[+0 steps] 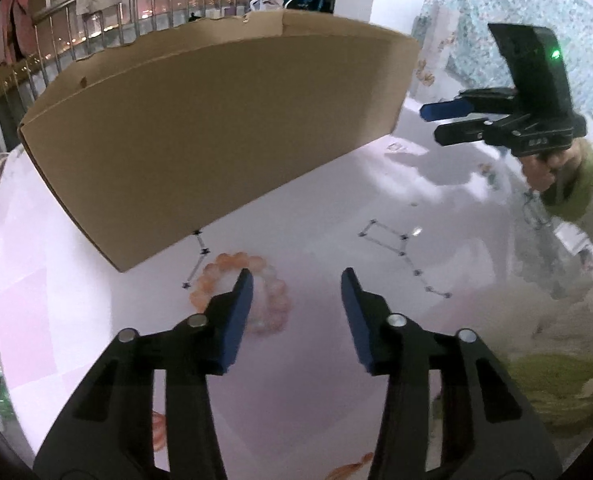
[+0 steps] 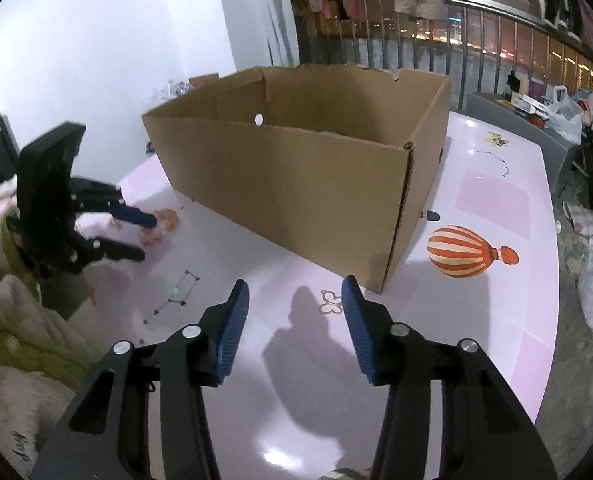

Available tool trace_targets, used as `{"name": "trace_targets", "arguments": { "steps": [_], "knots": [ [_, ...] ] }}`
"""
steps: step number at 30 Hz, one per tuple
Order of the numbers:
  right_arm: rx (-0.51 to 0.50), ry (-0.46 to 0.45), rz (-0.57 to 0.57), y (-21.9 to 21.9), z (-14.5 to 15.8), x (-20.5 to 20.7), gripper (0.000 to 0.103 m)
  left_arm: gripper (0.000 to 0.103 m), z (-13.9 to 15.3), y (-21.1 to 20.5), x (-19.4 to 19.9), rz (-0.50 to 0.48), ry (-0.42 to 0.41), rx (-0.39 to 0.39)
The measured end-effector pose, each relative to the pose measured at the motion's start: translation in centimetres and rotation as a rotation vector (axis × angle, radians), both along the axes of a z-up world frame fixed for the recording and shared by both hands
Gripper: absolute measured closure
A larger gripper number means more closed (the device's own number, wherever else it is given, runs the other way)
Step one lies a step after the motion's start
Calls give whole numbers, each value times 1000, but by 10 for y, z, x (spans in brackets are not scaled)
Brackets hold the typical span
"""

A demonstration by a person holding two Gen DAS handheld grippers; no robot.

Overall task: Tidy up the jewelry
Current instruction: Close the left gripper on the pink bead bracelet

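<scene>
Left claw (image 1: pixel 296 276) fills the bottom of the left wrist view, blue pads (image 1: pixel 236 320) parted about halfway, nothing between them. Beaded bracelet (image 1: pixel 242 294), orange and pale pink beads, lies flat on the pink table (image 1: pixel 76 280) just ahead of the claw, left of centre. The left pad overlaps the ring in the picture, covering part of its middle; whether it touches the beads I cannot tell. The ring sits off the claw's midline, toward lower-left centre of frame, so the claw likely needs a small shift left before closing. The ring is roughly round, slightly taller than wide in this view, no strong long axis.

Cardboard box (image 1: pixel 216 128), open top, stands just behind the bracelet, across the upper middle of frame. Probable drop target.

Right claw (image 2: pixel 296 284) at the bottom of the right wrist view, pads also parted about halfway, empty. A small gold butterfly-shaped piece (image 2: pixel 330 302) lies on the table between its tips, nearer the right one, close to the near corner of the box. It is small and flat, so probably awkward to pinch.

Thin dark chain (image 1: pixel 404 254) lies on the table right of centre in the left view, between the two claws, untouched.

Nearer hand: left for the bracelet, right for the butterfly.
</scene>
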State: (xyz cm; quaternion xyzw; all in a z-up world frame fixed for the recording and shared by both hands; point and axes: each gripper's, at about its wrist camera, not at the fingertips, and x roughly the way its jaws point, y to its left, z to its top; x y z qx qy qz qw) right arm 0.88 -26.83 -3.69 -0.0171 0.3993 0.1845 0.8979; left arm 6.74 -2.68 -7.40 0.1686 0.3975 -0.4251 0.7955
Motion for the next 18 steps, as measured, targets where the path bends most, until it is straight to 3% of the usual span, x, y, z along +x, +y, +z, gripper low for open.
{"name": "trace_targets", "arguments": {
  "steps": [8, 18],
  "knots": [
    [-54, 17, 32, 4, -8, 7, 68, 88, -4, 5, 13, 32, 3, 6],
    [-105, 56, 91, 4, -23, 20, 76, 94, -4, 4, 15, 35, 3, 7]
  ]
}}
